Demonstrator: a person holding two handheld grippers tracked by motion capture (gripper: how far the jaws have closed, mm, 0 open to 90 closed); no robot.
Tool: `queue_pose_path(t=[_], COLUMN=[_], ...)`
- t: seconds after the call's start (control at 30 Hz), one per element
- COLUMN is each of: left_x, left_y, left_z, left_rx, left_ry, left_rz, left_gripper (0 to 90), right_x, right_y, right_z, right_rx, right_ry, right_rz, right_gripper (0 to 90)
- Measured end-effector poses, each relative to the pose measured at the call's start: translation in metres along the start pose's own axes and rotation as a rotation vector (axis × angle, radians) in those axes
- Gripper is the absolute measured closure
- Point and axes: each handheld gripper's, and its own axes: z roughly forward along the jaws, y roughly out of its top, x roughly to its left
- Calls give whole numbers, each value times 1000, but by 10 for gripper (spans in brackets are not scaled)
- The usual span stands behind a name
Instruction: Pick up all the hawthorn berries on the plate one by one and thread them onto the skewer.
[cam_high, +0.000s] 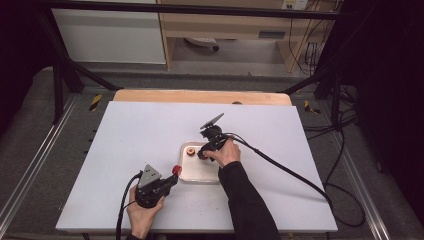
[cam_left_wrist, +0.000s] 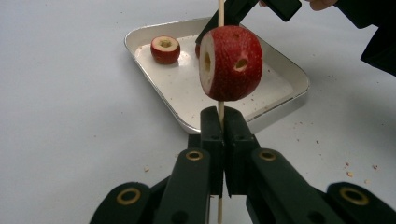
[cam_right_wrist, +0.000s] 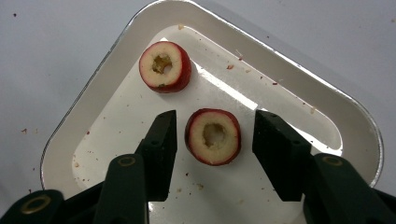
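Right hand-held gripper (cam_right_wrist: 213, 140) is lowered into the white tray (cam_right_wrist: 355, 116), its jaws set apart on either side of a cored apple slice (cam_right_wrist: 214, 136) that lies flat on the tray floor; a gap is seen between each pad and the red skin, so nothing is clamped. That slice is placed near the tray's middle, and a second cored slice (cam_right_wrist: 165, 66) is found at about 11 o'clock from it, clearly apart. Crumbs and flecks of peel are scattered over the tray floor.

From the high view, the tray (cam_high: 200, 176) is seen near the centre of the white counter (cam_high: 125, 140), with the right hand-held gripper (cam_high: 203, 152) held over it.

At about 7 o'clock from the tray, the left hand-held gripper (cam_left_wrist: 223, 126) is held with its jaws pressed together on a thin wooden skewer (cam_left_wrist: 221, 11). A larger apple piece (cam_left_wrist: 231, 63) is threaded on the skewer just above the jaws, its cut face turned toward 9 o'clock.
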Motion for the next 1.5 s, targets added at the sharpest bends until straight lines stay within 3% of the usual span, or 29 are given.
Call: queue_pose_path(t=[0.23, 0.43, 0.77, 0.97, 1.13, 1.17, 1.5], left_x=[0, 0, -2, -7, -12, -12, -25], left_y=[0, 0, 0, 2, 3, 4, 6], left_z=[0, 0, 2, 4, 7, 9, 15], left_rx=[2, 3, 0, 3, 1, -14, -1], left_ry=[-5, -5, -5, -1, -8, -21, -32], left_rz=[-5, -4, -6, 14, 16, 30, 11], left_gripper=[878, 878, 878, 878, 878, 878, 878], right_x=[-2, -2, 3, 3, -1, -2, -11], right_y=[0, 0, -3, -12, -26, -29, -63], right_z=[2, 1, -24, -41, -51, -54, -69], right_rx=[9, 14, -69, -114, -178, -200, -403], right_ry=[2, 3, 46, 72, 108, 119, 220], right_rz=[6, 12, 23, 26, 40, 44, 97], right_gripper=[597, 601, 603, 604, 604, 604, 605])
